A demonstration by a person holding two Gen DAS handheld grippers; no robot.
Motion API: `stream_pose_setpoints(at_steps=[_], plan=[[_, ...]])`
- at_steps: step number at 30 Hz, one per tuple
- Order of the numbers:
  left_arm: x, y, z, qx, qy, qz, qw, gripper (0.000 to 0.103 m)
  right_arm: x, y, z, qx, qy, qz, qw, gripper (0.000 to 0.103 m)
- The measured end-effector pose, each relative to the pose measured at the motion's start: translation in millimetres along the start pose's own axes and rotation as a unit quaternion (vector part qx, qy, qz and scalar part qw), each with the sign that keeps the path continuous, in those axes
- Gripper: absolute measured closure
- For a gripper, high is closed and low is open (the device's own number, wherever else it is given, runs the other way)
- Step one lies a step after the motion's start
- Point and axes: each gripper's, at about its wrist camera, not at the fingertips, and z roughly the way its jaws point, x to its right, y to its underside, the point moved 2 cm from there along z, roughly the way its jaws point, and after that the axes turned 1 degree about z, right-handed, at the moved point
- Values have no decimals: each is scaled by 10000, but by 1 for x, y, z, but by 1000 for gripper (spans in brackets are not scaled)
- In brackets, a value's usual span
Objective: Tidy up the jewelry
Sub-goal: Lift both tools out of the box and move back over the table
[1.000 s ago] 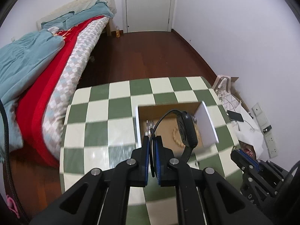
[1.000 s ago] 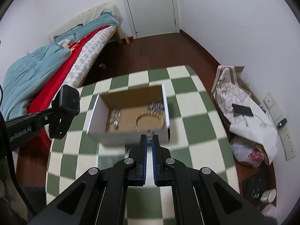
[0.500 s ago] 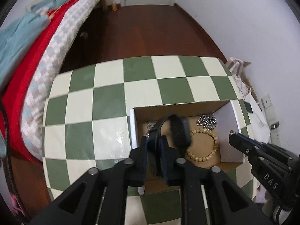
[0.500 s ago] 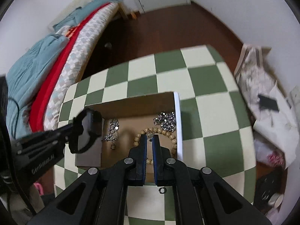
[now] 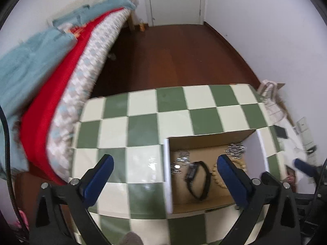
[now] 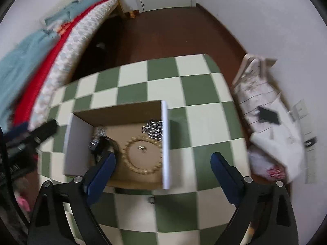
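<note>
Both grippers, left [image 5: 164, 175] and right [image 6: 162, 167], have just opened wide, empty; watch [image 5: 197, 180] lies in box [image 5: 166, 169]

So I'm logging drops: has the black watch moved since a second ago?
Yes. The black watch was clamped in the left gripper above the box; the gripper has just opened, and it now lies on the cardboard box floor beside the bead bracelet.

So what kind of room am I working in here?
Most likely a bedroom in a home. A bed with a red and blue cover runs along the wall, a white door closes off the wood floor, and the jewelry box sits on a small checkered table.
</note>
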Motion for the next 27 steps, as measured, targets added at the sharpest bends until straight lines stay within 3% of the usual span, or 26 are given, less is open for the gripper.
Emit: stream_pose_setpoints(at_steps=[7,16,27], plan=[[-6,22,-7,49,-331,17,9994,0,-15,21,-15,87,408,-286,9987,2],[-18,53,-39,219,-384,-153,9989,0,-25,44,-44,258,425,-305,9983,2],[-25,72,-96,700,-472,-322,9959,0,-30,67,-103,804,441,-333,9952,2]])
